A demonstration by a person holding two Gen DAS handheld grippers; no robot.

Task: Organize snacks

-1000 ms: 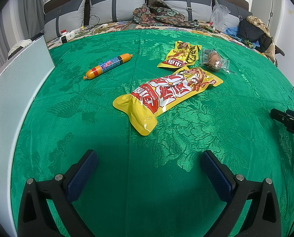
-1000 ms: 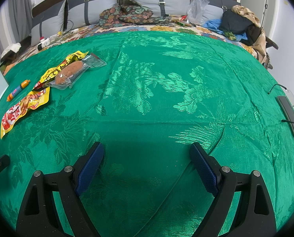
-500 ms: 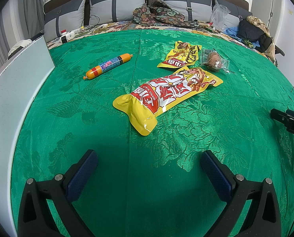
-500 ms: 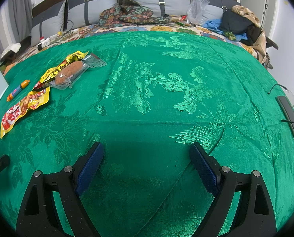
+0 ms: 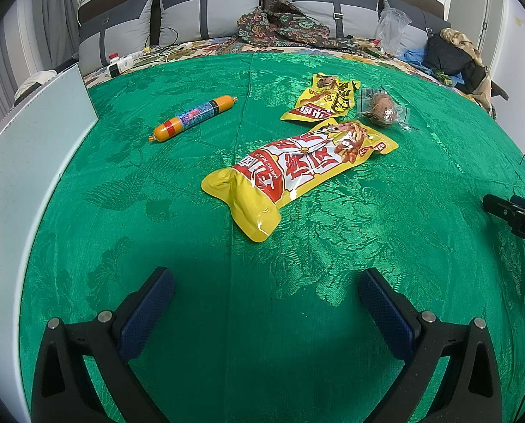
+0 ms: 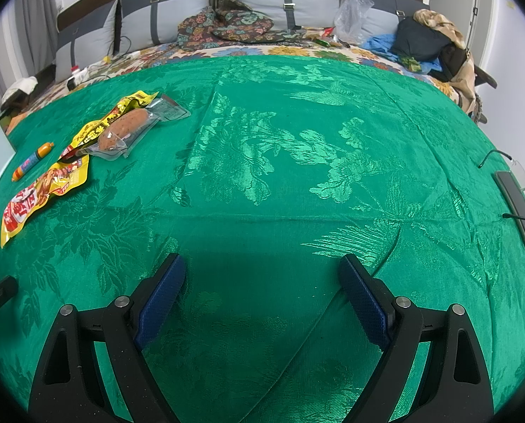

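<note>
Green cloth [image 6: 297, 162] covers the near bed surface. Beyond its far edge: grey pillows [image 5: 128, 31], a patterned garment [image 5: 283, 28], a clear plastic bag [image 5: 393, 28]. White panel [image 5: 26, 148] along its left edge. Spectacles [image 6: 523, 179] at its right edge.

No visible change, snacks unmoved, neither hand-held gripper shifted

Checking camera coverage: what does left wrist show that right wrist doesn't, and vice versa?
Left wrist only: the white panel along the cloth's left edge, and the open left tool.

Right wrist only: the glasses and dark flat device at the cloth's right edge, and the open right tool.

Both: green cloth, sausage stick, big yellow-red bag, small yellow pack, clear-wrapped snack.
</note>
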